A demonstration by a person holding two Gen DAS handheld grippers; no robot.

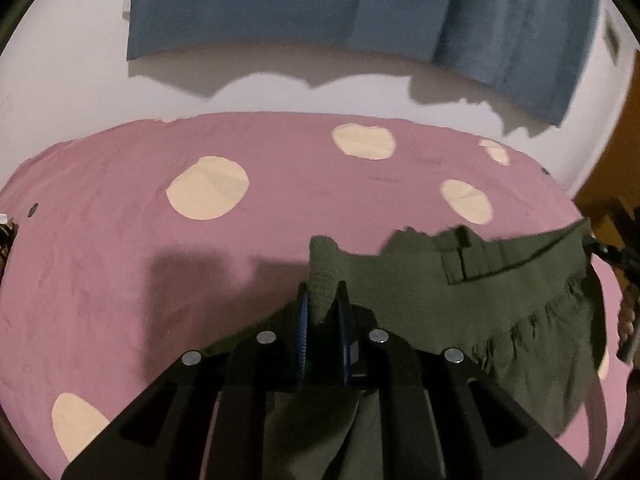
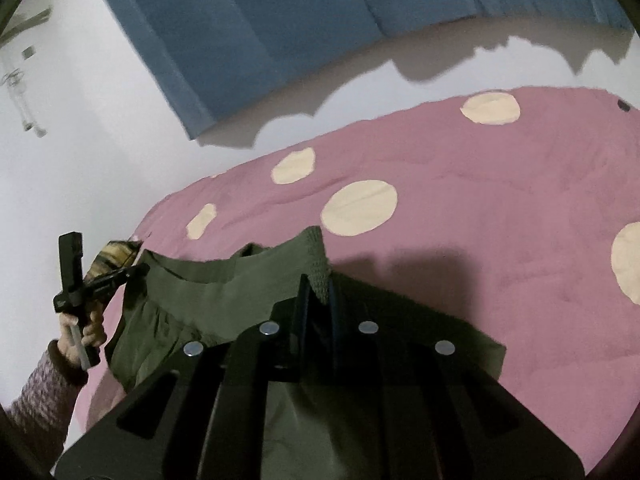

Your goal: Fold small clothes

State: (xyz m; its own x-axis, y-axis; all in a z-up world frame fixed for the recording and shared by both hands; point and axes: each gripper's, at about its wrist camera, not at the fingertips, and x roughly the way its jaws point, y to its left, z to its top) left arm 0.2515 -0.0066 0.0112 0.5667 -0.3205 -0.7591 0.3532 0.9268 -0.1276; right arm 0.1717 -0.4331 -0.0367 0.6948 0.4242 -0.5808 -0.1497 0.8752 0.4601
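A ribbed corner of the green garment is clamped between the closed jaws of the left gripper and another by the right gripper. Little fabric is held beyond either pair of jaws, so a corner could slip free if the waistband between them is pulled taut.

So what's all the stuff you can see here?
Olive garment: one, dark green, stretched between both grippers above the bedsheet.
Bedsheet: one, pink with cream spots, underneath.
Curtain: one, blue, hanging on the white wall behind.
Left gripper: black, shut on a ribbed corner of the garment.
Right gripper: black, shut on the other ribbed corner.
Hand: one, knitted sleeve, holding the left gripper's handle.
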